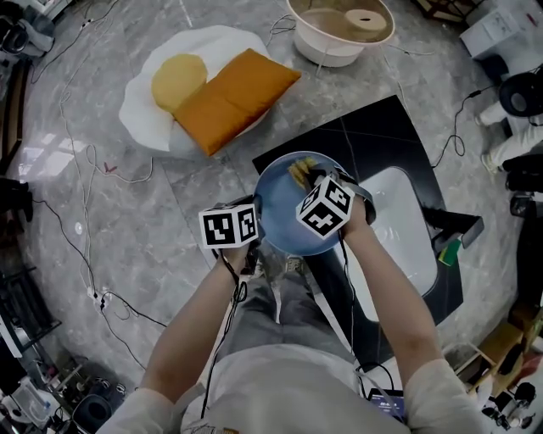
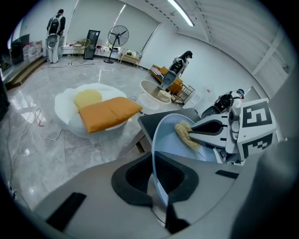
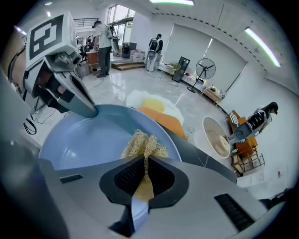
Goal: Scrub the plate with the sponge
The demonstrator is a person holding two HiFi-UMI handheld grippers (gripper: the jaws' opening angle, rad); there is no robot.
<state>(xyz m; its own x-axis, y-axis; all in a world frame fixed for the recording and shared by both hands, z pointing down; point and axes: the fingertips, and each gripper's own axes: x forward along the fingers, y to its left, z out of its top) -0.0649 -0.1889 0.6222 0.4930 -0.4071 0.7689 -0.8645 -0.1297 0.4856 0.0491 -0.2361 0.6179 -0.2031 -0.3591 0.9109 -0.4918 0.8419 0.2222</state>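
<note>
Sponge [image 3: 145, 142] lies against blue plate [image 3: 88, 140], pinched in right claw [image 3: 144, 170]

Light: my ceiling strips [image 2: 180, 11] shone bright overhead.
Glare: the marble floor [image 1: 47, 161] gleamed palely.
Edges: my gripper views bowed, corners black.

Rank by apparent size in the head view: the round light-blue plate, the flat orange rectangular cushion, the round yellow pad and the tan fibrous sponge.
Largest, tied: flat orange rectangular cushion and round light-blue plate look alike; the plate is held nearer the camera, so unranked.
Next: round yellow pad.
Smallest: tan fibrous sponge.
</note>
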